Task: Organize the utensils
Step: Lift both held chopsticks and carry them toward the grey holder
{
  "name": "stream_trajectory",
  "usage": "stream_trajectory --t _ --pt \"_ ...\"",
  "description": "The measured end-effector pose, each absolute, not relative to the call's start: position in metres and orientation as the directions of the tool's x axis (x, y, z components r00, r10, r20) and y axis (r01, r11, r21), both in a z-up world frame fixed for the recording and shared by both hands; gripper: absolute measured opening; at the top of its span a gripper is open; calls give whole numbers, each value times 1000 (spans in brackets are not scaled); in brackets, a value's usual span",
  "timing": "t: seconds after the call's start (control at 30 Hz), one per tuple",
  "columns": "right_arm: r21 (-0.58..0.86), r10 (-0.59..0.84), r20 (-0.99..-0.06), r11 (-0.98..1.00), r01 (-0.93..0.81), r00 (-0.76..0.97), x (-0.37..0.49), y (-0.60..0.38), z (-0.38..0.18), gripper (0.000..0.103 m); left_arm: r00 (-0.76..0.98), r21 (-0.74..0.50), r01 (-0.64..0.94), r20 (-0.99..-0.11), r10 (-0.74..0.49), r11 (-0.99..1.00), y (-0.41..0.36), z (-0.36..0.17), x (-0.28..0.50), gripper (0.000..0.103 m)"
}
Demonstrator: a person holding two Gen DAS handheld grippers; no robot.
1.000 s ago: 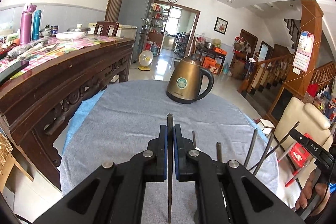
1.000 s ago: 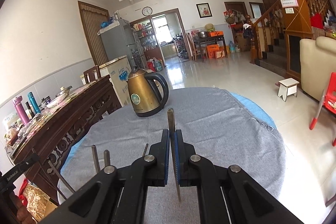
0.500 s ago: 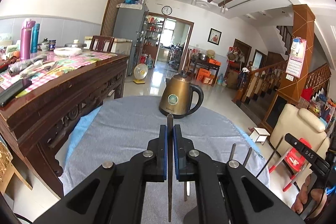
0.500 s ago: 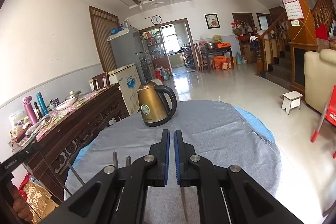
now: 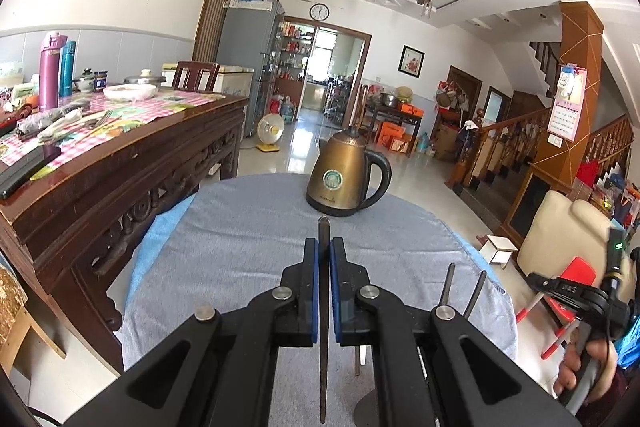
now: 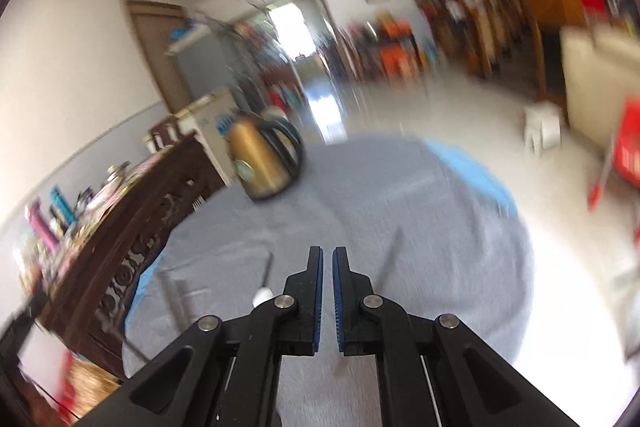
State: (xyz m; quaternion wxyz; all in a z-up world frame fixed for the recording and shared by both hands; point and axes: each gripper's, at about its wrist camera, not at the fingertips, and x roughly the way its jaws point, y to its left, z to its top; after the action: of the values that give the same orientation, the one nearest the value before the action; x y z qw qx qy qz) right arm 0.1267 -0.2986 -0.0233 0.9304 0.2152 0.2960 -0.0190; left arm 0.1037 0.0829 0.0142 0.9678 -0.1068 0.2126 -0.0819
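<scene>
Grey cloth (image 5: 248, 267) covers the round table, with a strip of blue cloth (image 5: 160, 231) showing under its left edge. In the left wrist view the left gripper (image 5: 324, 251) has its blue-padded jaws pressed together on a thin dark metal utensil (image 5: 323, 347), seen edge-on; its rounded end sticks out just past the fingertips and its long handle runs back between the arms toward the camera. The utensil is held above the cloth, clear of it. Beyond the fingertips a bronze electric kettle (image 5: 344, 179) with a black handle stands upright on the far part of the table.

To the right of the left gripper's arm, two slim dark utensil handles (image 5: 448, 287) stand up side by side, tilted a little; what they stand in is hidden behind the gripper. At the right edge of that view a hand (image 5: 588, 367) grips the handle of the other tool.

The right wrist view is blurred. The right gripper (image 6: 327, 259) has its jaws almost together, a thin slit between the blue pads, and nothing is between them. It points down at the grey cloth, with the kettle (image 6: 260, 163) at upper left. Thin dark utensil shafts (image 6: 266, 271) show beside its fingers on both sides, too smeared to tell apart. A carved dark wooden sideboard (image 5: 120, 163) stands along the table's left, with bottles and dishes on a checked cover.
</scene>
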Motion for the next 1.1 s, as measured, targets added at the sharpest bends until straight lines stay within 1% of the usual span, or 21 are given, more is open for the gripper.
stream_trajectory --t 0.03,0.07,0.13,0.23,0.27,0.43,0.53,0.7,0.83,0.9,0.93,0.97,1.0,1.03,1.1 --pt "424 98 -589 883 203 802 135 -313 -35 12 896 -241 113 -395 -203 964 83 14 104 5" --pt "447 106 -620 862 239 777 144 -326 -46 19 896 -238 112 -395 -202 965 82 13 105 5" --pt "473 135 -668 836 278 732 162 -342 -63 25 897 -234 114 -394 -202 965 81 13 106 5" --pt "460 161 -731 834 304 663 197 -350 -86 25 897 -232 110 -396 -197 967 79 12 107 5" --pt "434 164 -769 843 317 618 217 -348 -95 25 896 -231 109 -399 -197 967 79 11 109 5" --pt "348 137 -855 867 358 500 286 -336 -132 25 892 -209 97 -415 -178 973 75 7 117 5" --pt "320 126 -884 865 386 450 311 -333 -146 25 896 -194 86 -413 -161 977 75 3 119 5" --pt "199 38 -937 874 443 347 346 -325 -164 25 891 -197 75 -428 -154 978 79 -5 127 5" --pt "131 -18 -954 874 469 301 357 -325 -174 26 886 -203 76 -436 -159 976 81 -11 131 5" --pt "100 -52 -951 881 463 304 358 -323 -177 23 885 -203 75 -437 -159 976 80 -12 133 5" --pt "89 -60 -952 884 459 299 360 -321 -178 20 885 -204 76 -438 -160 976 80 -12 133 5" --pt "73 -75 -950 891 449 304 361 -319 -178 13 883 -207 76 -441 -162 975 81 -13 134 5" --pt "49 -99 -947 896 441 305 361 -316 -178 9 882 -210 75 -443 -163 975 81 -14 134 5" --pt "43 -106 -944 899 436 312 361 -315 -178 9 882 -210 74 -443 -163 975 81 -14 134 5" --pt "78 -83 -938 895 438 337 358 -315 -178 7 884 -207 72 -440 -159 976 82 -14 132 5"
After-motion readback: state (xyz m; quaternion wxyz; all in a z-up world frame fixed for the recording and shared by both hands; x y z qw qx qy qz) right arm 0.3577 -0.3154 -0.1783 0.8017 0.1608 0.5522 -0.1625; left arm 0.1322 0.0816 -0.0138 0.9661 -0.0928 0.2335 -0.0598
